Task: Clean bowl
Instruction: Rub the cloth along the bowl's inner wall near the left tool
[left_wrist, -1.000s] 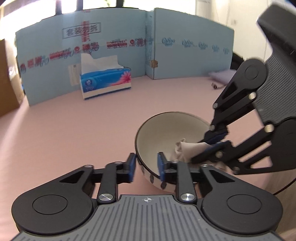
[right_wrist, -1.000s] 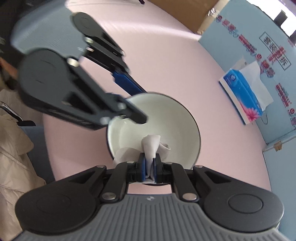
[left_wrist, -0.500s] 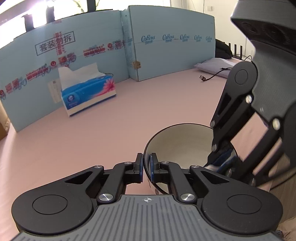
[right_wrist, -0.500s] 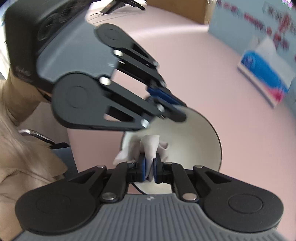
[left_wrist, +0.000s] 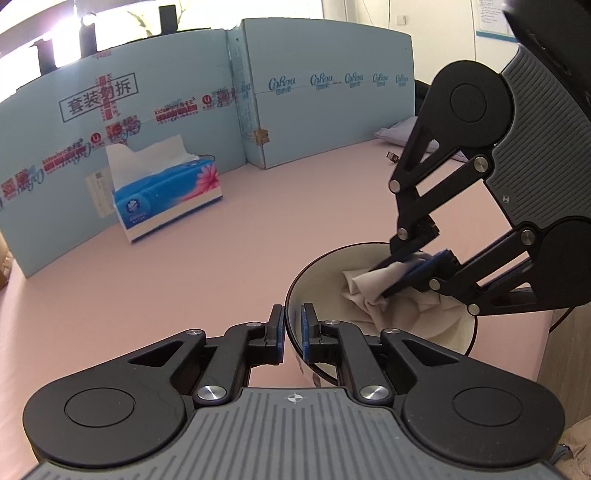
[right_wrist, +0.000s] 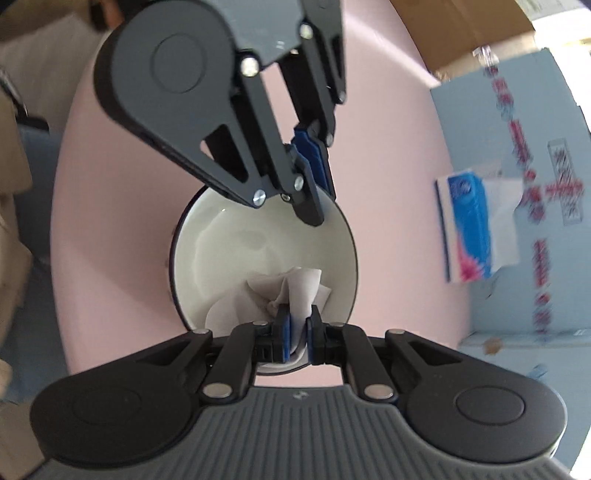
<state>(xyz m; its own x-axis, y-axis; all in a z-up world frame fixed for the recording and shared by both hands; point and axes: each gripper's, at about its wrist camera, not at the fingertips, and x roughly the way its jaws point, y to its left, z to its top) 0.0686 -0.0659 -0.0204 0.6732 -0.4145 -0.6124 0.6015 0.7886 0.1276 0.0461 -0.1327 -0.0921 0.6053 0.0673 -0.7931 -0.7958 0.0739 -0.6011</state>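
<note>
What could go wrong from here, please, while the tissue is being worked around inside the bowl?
1. The left gripper pinches only the thin rim of the bowl, so hard wiping could lever it loose.
2. The tissue is clamped by a small fold in the right gripper and may tear or pull free.

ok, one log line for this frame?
step: wiping bowl | left gripper: shut on bowl rim | right gripper: shut on tissue, inside bowl | tissue box: far side, untouched

Cream bowl (right_wrist: 236, 243), white tissue (right_wrist: 299, 284), pink table (left_wrist: 258, 229).
</note>
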